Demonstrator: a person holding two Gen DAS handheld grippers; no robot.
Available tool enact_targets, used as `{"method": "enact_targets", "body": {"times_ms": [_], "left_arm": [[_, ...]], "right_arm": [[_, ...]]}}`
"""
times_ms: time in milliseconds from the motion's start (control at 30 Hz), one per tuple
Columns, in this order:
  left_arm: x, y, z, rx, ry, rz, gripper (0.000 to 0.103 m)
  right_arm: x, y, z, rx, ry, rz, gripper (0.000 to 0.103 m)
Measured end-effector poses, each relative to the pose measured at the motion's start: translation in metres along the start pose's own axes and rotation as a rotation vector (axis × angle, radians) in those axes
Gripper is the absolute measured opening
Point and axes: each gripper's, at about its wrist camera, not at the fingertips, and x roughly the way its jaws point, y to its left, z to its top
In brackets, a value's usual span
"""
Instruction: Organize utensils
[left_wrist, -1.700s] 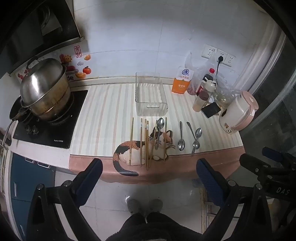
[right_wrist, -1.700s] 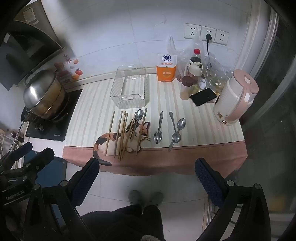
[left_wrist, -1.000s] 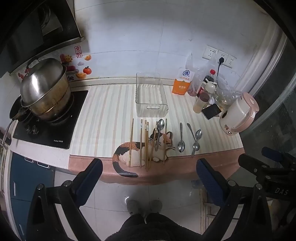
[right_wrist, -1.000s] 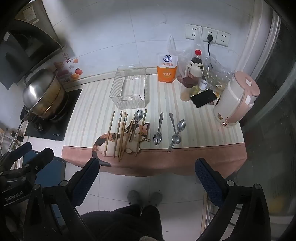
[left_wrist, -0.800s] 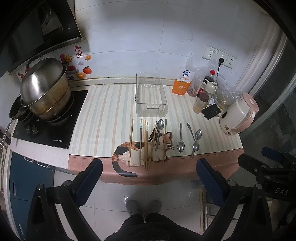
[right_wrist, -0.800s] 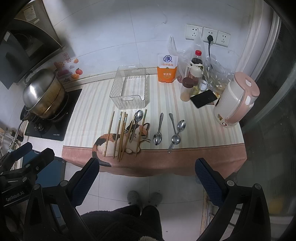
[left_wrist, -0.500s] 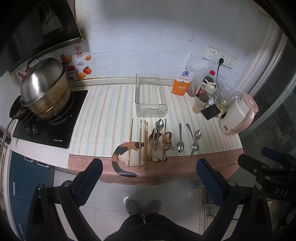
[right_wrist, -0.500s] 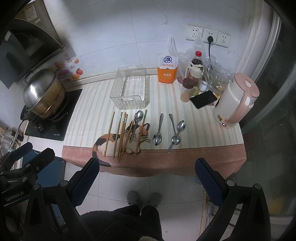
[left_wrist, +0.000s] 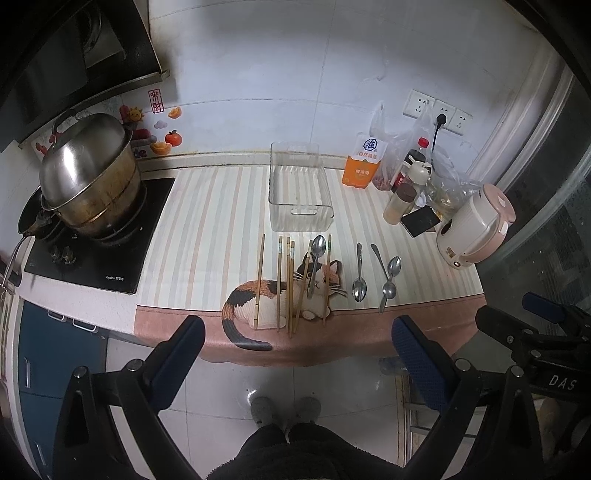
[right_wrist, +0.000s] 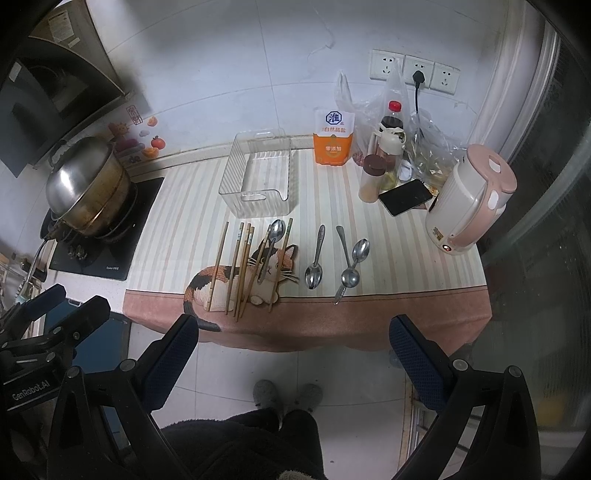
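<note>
Hovering well back from the surface's front edge, the left gripper (left_wrist: 295, 343) and right gripper (right_wrist: 293, 341) both have jaws spread wide, empty. Chopsticks (left_wrist: 284, 280) and spoons (left_wrist: 359, 271) lie near that edge, before the clear bin (left_wrist: 299, 195). Two spoons cross, so grasping one could drag its neighbour off.

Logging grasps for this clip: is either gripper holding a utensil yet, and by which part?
Neither. Left gripper and right gripper are open and empty; spoons and chopsticks lie on the mat.
</note>
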Motion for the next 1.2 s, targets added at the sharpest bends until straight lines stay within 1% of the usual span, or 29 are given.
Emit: {"method": "enact_targets", "body": {"times_ms": [167,733,1200], "left_arm": [[-0.0005,-0.0008,-0.0012,0.002,-0.002,0.001,0.103],[-0.0013,0.0001,-0.0001,0.002,-0.002,0.001,0.103],[-0.0014,-0.0004,0.0002,0.002,-0.003,0.002,0.103]], "right_arm": [[-0.0002,-0.0001,0.0048,-0.001,-0.002,0.0,0.103],[0.0001,0.0,0.0036,-0.003,-0.002,-0.001,0.103],[0.0011,-0.0017,0.009,-0.003,-0.002,0.0,0.103]]}}
